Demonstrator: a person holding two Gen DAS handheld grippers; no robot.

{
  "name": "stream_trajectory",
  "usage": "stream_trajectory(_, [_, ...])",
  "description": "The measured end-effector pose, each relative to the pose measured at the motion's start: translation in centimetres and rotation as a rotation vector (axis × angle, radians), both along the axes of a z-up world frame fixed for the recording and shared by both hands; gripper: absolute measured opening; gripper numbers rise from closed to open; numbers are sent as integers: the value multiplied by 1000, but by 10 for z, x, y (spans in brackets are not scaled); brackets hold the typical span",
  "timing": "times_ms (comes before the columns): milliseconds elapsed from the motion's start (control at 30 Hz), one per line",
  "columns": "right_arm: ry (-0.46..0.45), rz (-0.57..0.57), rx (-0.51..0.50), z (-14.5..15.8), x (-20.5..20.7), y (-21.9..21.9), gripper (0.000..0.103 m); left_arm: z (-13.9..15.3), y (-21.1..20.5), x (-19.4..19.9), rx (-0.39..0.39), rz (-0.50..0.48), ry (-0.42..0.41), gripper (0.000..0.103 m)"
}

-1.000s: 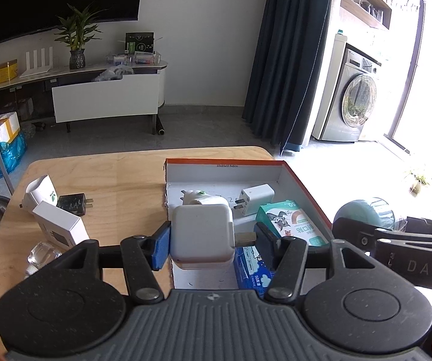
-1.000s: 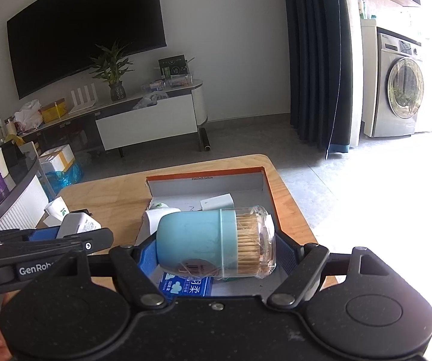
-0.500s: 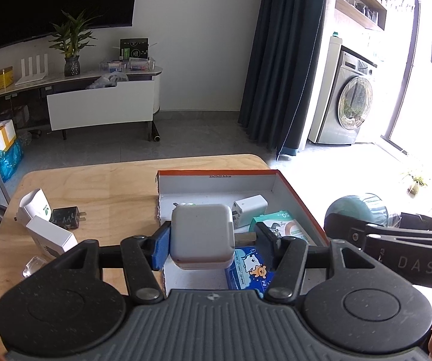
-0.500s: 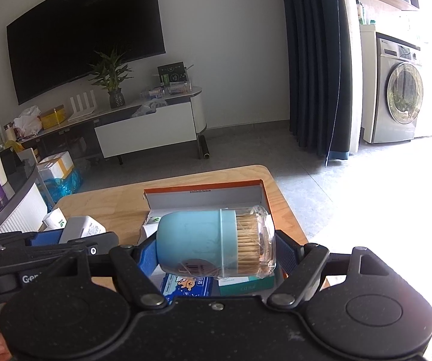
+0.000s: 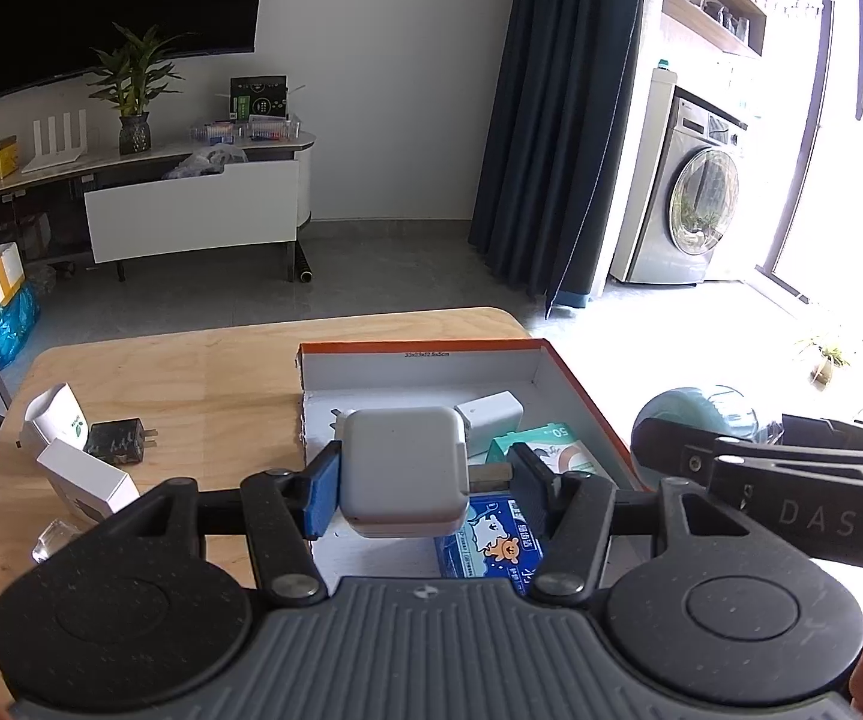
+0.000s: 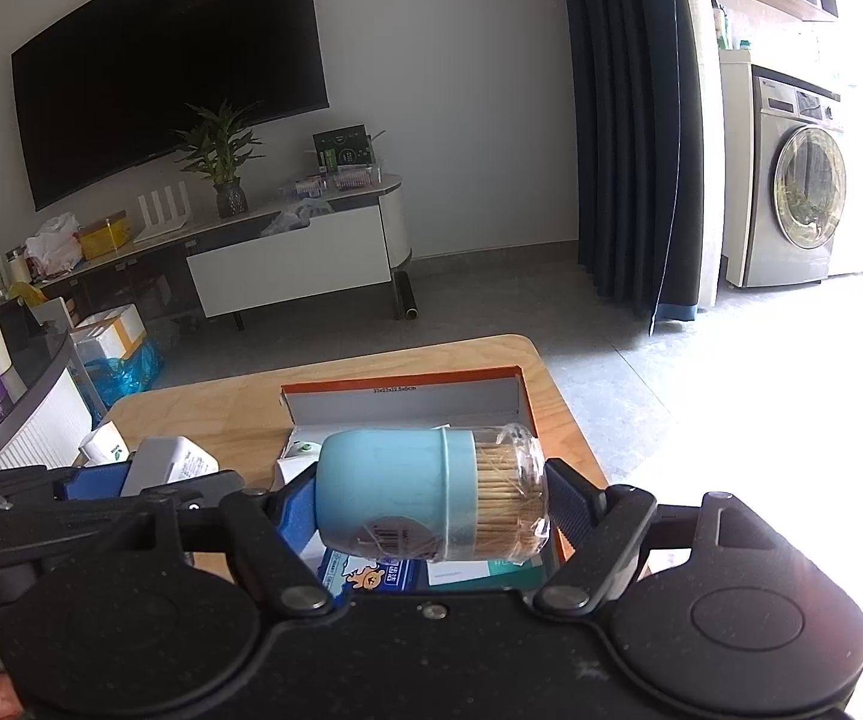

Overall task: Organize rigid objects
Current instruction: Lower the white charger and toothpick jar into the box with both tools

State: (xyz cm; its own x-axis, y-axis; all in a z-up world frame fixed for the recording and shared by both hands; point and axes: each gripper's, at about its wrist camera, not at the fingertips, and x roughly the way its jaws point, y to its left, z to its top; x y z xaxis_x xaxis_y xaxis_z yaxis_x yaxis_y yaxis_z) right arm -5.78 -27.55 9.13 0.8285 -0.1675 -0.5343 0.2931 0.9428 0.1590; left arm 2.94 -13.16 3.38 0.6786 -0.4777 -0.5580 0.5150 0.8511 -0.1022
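Observation:
My left gripper (image 5: 422, 480) is shut on a white plug adapter (image 5: 404, 471), held above the near part of an orange-rimmed cardboard box (image 5: 419, 348). The box holds a white charger (image 5: 488, 414), a teal packet (image 5: 545, 444) and a blue packet (image 5: 491, 552). My right gripper (image 6: 431, 501) is shut on a blue toothpick jar (image 6: 425, 495) lying sideways, over the same box (image 6: 401, 381). The jar also shows at the right of the left wrist view (image 5: 695, 414).
On the wooden table (image 5: 191, 372), left of the box, lie a white carton (image 5: 53, 420), a black charger (image 5: 116, 441), a white box (image 5: 86, 483) and a clear object (image 5: 53, 540). The table's right edge is close beside the box.
Both grippers have risen and drawn back from the box with their objects still held; the box looks smaller and farther in both views.

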Motion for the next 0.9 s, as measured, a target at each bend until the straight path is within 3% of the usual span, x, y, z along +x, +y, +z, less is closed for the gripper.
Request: stream_trajectory(900, [-6, -10, -1, -2, 5, -2, 91, -5, -10, 10, 15, -6, 14, 59])
